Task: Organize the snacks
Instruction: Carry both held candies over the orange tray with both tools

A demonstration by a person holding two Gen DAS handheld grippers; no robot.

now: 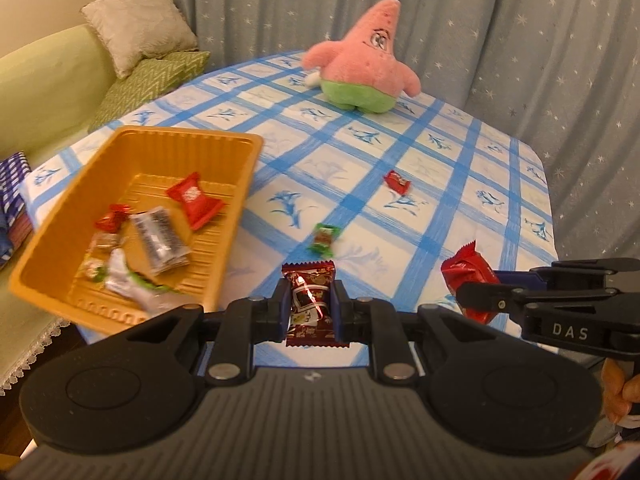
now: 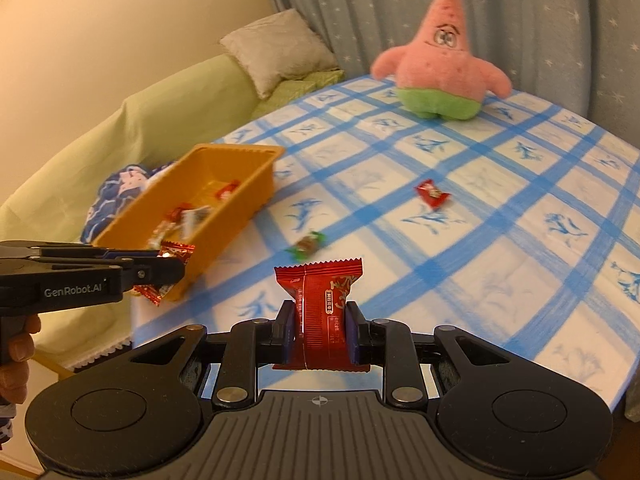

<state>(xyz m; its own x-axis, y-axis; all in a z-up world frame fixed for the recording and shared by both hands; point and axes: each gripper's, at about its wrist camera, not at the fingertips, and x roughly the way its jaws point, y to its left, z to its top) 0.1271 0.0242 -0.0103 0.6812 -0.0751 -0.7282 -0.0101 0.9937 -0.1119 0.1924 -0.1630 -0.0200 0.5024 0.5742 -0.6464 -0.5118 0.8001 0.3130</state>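
Observation:
My left gripper point(image 1: 310, 307) is shut on a dark red snack packet point(image 1: 310, 286), held above the table just right of the orange tray point(image 1: 236, 208); it also shows in the right wrist view point(image 2: 160, 270). The tray holds several wrapped snacks, among them a red packet point(image 1: 195, 199). My right gripper point(image 2: 320, 326) is shut on a bright red snack packet point(image 2: 320, 292), seen from the side in the left wrist view point(image 1: 468, 274). A small red candy point(image 1: 397, 182) and a green candy point(image 1: 323, 238) lie loose on the blue checked tablecloth.
A pink starfish plush point(image 1: 366, 66) stands at the table's far edge before grey star-print curtains. A green sofa point(image 1: 48, 76) with cushions lies left of the table. A blue patterned cloth point(image 2: 120, 188) sits beside the tray.

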